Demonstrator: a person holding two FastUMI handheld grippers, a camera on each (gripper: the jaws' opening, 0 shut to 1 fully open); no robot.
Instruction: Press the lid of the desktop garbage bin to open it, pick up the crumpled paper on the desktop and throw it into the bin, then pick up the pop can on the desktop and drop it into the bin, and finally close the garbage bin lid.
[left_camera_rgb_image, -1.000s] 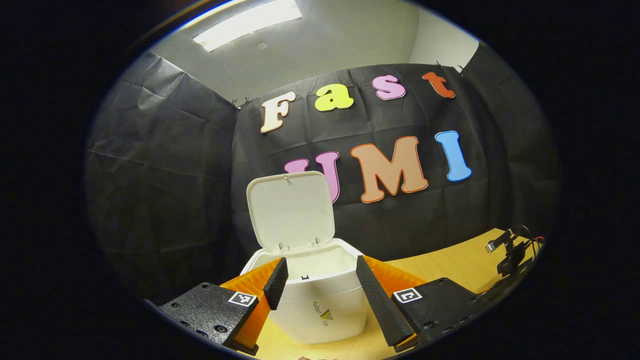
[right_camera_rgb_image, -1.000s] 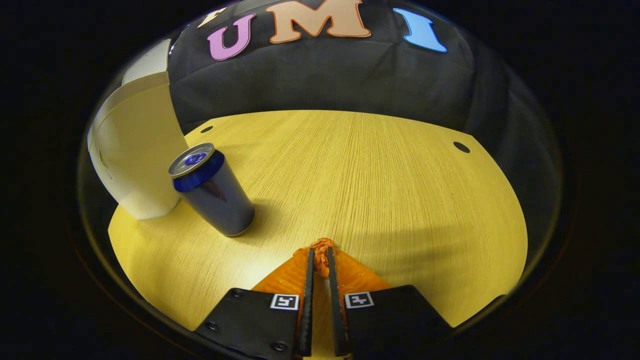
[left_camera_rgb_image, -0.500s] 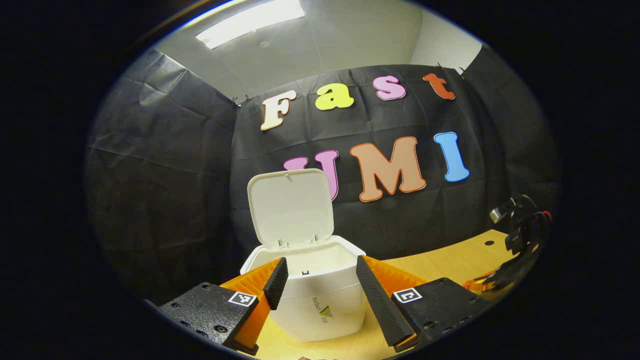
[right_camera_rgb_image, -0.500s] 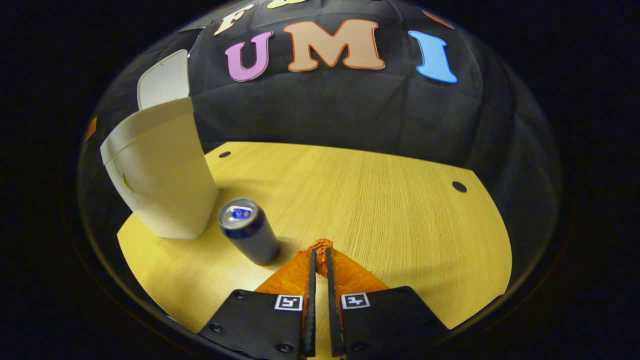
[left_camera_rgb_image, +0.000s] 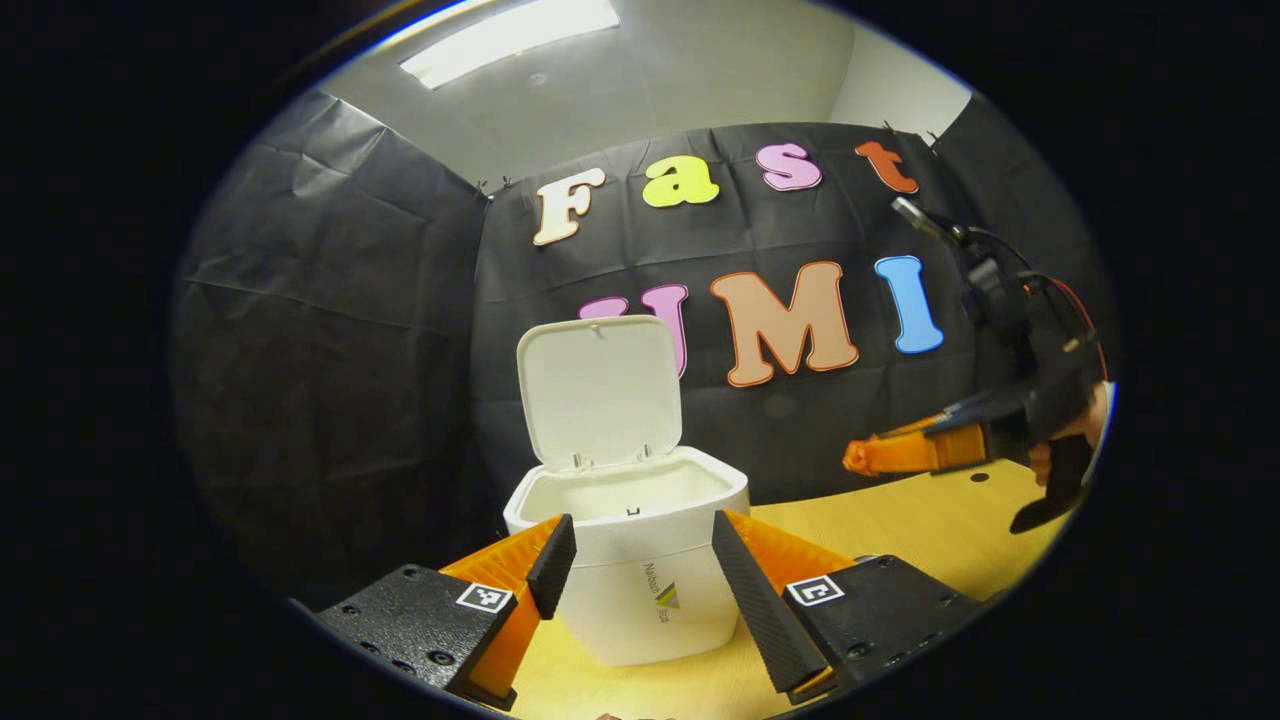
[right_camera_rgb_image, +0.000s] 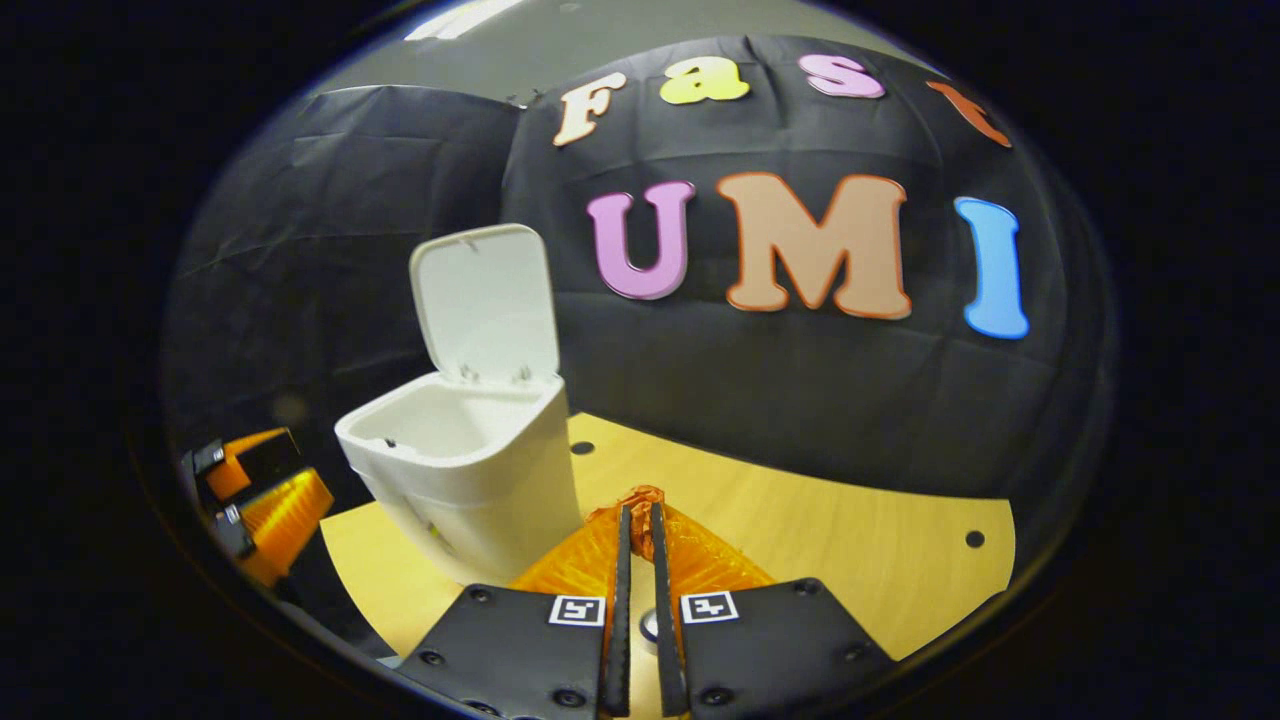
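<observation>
The wooden table (right_camera_rgb_image: 850, 540) is the biggest thing here, with a black cloth wall behind it. On the table stands the white bin (left_camera_rgb_image: 640, 560). Its lid (left_camera_rgb_image: 600, 390) is up and the bin is open at the top.

In the left gripper view, the left gripper (left_camera_rgb_image: 640, 590) is near the bin with its two fingers spread wide and nothing between them. The bin stands just past the fingers, in the gap. The right gripper (left_camera_rgb_image: 865, 457) is far over on the right, up in the air above the table, held by a hand (left_camera_rgb_image: 1075, 440).

In the right gripper view, the right gripper (right_camera_rgb_image: 640, 520) has its fingers pinched tight on the crumpled paper (right_camera_rgb_image: 640, 497), a small orange ball at the tips. The bin is to the left of it, close by. A little bit of the pop can (right_camera_rgb_image: 648, 628) peeks out low between the fingers.
</observation>
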